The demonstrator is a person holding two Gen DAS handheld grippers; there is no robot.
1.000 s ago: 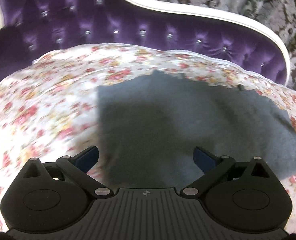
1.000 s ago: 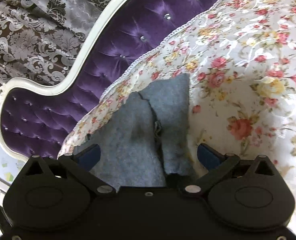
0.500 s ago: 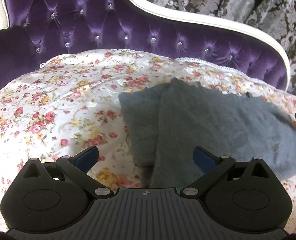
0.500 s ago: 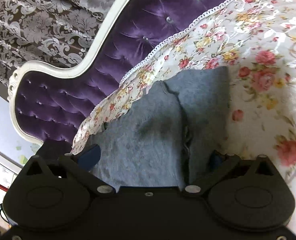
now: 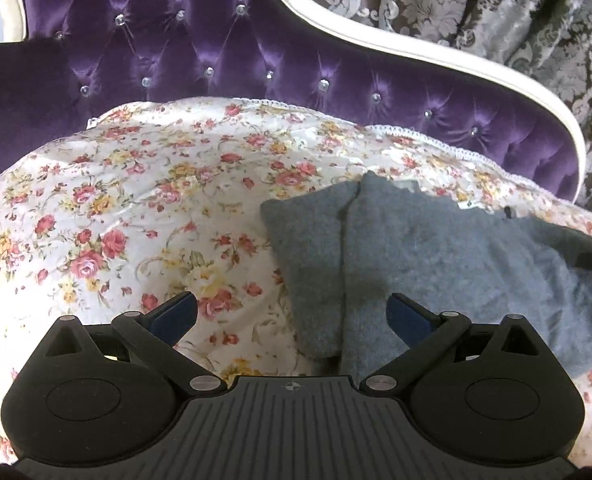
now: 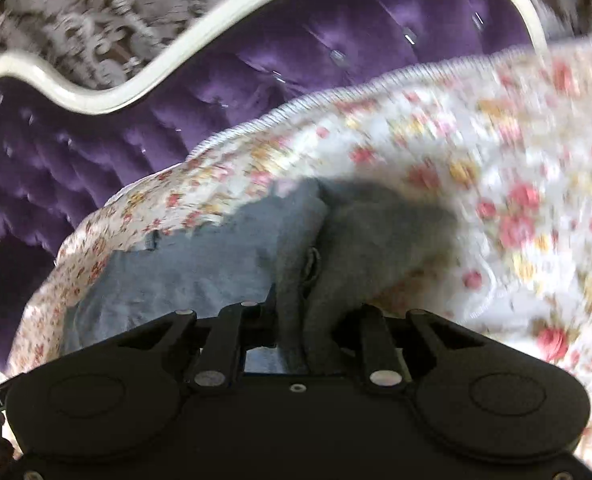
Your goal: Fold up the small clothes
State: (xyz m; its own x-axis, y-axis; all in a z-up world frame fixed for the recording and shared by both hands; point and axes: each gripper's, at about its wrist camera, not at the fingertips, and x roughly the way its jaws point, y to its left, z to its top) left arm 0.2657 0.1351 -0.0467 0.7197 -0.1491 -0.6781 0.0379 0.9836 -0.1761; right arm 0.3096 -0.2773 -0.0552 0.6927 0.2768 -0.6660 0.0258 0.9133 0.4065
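A grey fleece garment [image 5: 436, 256] lies folded lengthwise on a floral bed cover [image 5: 135, 208], right of centre in the left wrist view. My left gripper [image 5: 291, 312] hovers open over the garment's near left edge, with nothing between its blue pads. In the blurred right wrist view, the garment [image 6: 215, 272] bunches up into a ridge between the fingers of my right gripper [image 6: 304, 320]. Its jaws are closing and stand narrow, pinching that grey fold. The pads themselves are hidden by the cloth.
A purple tufted headboard [image 5: 215, 52] with a white curved frame [image 5: 436, 56] rises behind the cover. A grey patterned curtain [image 5: 476, 4] hangs beyond it. The floral cover [image 6: 496, 160] spreads wide to the left of the garment.
My right gripper went from wide open to nearly shut on a fold of the grey garment, rising and rolling. The left gripper drew back and left, staying open.
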